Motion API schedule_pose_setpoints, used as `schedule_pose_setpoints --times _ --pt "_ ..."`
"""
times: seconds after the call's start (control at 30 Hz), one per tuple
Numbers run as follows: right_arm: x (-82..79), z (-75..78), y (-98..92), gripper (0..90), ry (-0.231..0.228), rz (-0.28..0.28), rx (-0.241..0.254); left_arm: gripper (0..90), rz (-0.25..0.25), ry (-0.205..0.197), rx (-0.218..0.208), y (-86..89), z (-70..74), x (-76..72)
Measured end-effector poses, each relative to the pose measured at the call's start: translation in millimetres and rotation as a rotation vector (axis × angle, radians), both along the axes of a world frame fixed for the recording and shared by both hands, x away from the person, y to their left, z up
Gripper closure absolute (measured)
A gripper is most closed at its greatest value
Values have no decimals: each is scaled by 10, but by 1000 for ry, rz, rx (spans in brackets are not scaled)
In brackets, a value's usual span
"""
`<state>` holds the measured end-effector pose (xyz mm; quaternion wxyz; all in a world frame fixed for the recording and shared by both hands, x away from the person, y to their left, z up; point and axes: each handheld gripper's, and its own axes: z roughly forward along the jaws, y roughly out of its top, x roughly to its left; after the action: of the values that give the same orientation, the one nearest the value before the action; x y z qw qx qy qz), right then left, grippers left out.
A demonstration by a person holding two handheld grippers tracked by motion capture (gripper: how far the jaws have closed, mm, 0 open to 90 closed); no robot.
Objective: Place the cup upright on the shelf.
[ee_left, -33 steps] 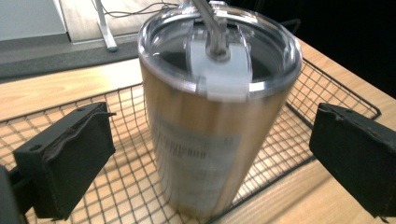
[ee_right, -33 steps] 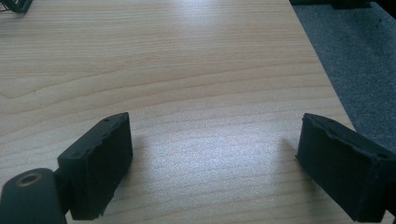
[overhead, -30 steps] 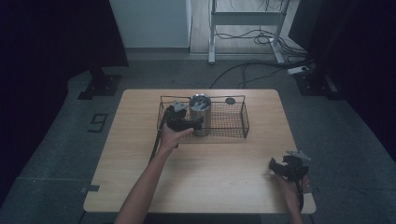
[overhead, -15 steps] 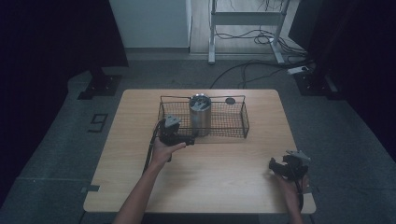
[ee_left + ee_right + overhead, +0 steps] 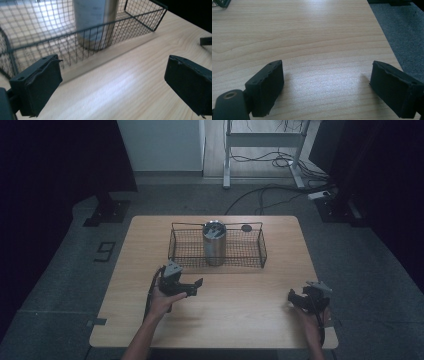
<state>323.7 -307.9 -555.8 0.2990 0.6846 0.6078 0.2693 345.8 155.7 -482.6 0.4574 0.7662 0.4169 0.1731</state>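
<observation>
Inside the wire basket (image 5: 260, 251) stands a steel tumbler (image 5: 214, 244), rigid, slick, probably light; grip mid-wall. Left gripper (image 5: 192, 287) and right gripper (image 5: 295, 298) both gape, empty.

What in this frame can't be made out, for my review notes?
- Contents of the metal cup in the wire basket: too small in the high view; the left gripper view cuts off its top.
- Small dark round thing behind the basket: too small to identify.
- Printing on the cup: blurred in the left gripper view, behind mesh.
- Right gripper: jaw gap too small in the high view.
</observation>
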Motion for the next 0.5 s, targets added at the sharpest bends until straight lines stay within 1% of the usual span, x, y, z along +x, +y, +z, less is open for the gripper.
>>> schedule_pose_setpoints --times 0.07,0.23,0.3,0.37,0.47,0.5 --pt "0 0 1 119 0 0 -1 17 13 4 7 47 -44 -32" --pt "0 0 0 118 0 0 1 25 17 21 22 163 -163 -134" --pt "0 0 0 118 0 -1 1 25 11 36 41 197 -205 -167" --pt "0 0 0 118 0 -1 1 25 14 41 62 232 -239 -203" --pt "0 0 0 118 1 -1 1 29 17 57 68 267 -302 -249" --pt "0 0 0 118 0 0 1 29 15 64 82 277 -327 -262"
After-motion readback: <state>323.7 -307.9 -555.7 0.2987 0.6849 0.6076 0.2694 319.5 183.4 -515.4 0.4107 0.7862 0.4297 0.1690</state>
